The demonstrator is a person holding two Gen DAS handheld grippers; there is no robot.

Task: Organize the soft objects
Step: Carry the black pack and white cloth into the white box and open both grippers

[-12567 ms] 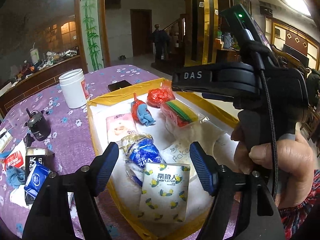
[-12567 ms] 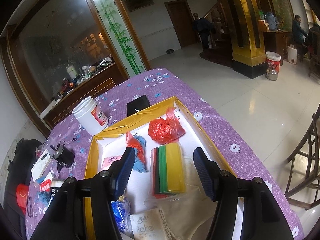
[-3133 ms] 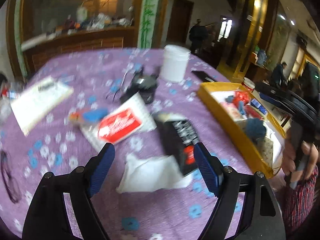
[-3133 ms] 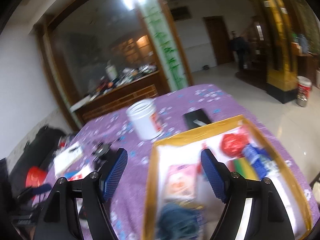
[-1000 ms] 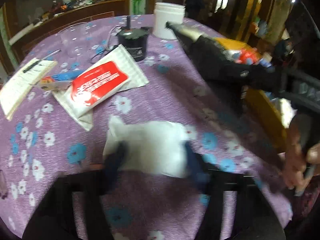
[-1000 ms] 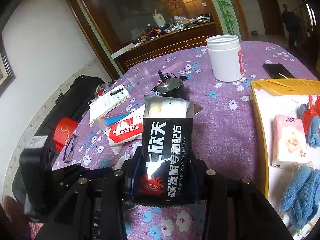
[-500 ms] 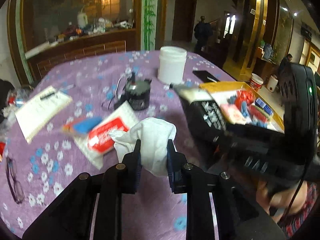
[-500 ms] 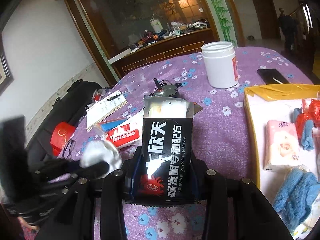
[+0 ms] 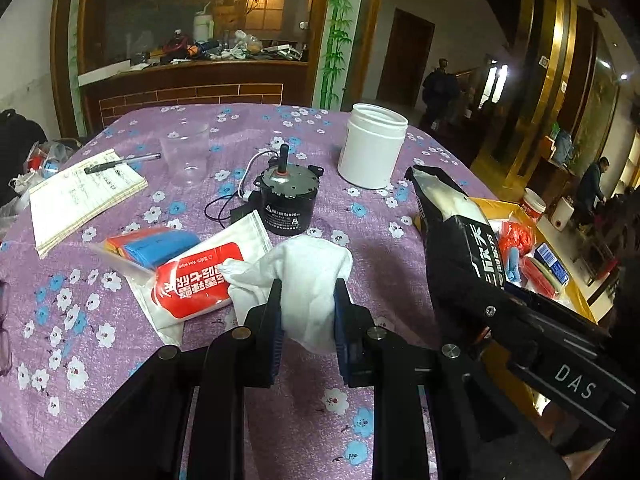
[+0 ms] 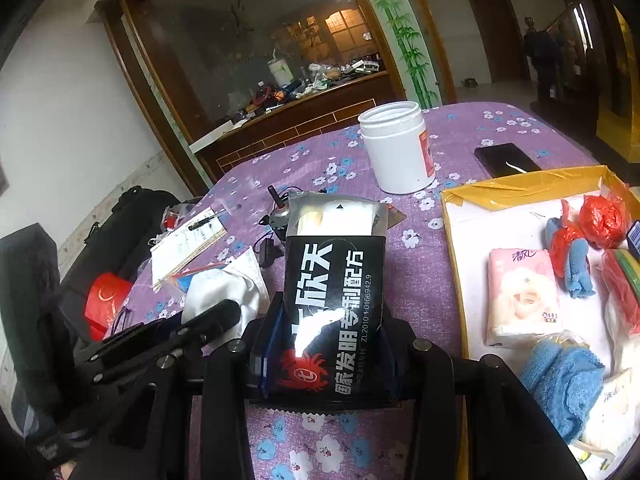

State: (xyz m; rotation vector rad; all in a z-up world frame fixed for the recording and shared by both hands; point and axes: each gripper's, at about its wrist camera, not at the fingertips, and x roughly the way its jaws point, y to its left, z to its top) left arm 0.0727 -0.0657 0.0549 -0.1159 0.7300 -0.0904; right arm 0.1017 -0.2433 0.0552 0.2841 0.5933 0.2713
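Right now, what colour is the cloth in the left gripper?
White; the cloth shows best in the left wrist view, pinched by the left gripper.

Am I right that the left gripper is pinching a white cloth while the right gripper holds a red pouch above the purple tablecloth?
Not quite. The right gripper holds a black pouch, not a red one, as the right wrist view shows. The rest stands: the left gripper pinches the white cloth above the purple tablecloth.

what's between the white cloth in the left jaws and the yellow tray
The black pouch, clamped upright in the right gripper, stands between the white cloth held by the left gripper and the yellow tray.
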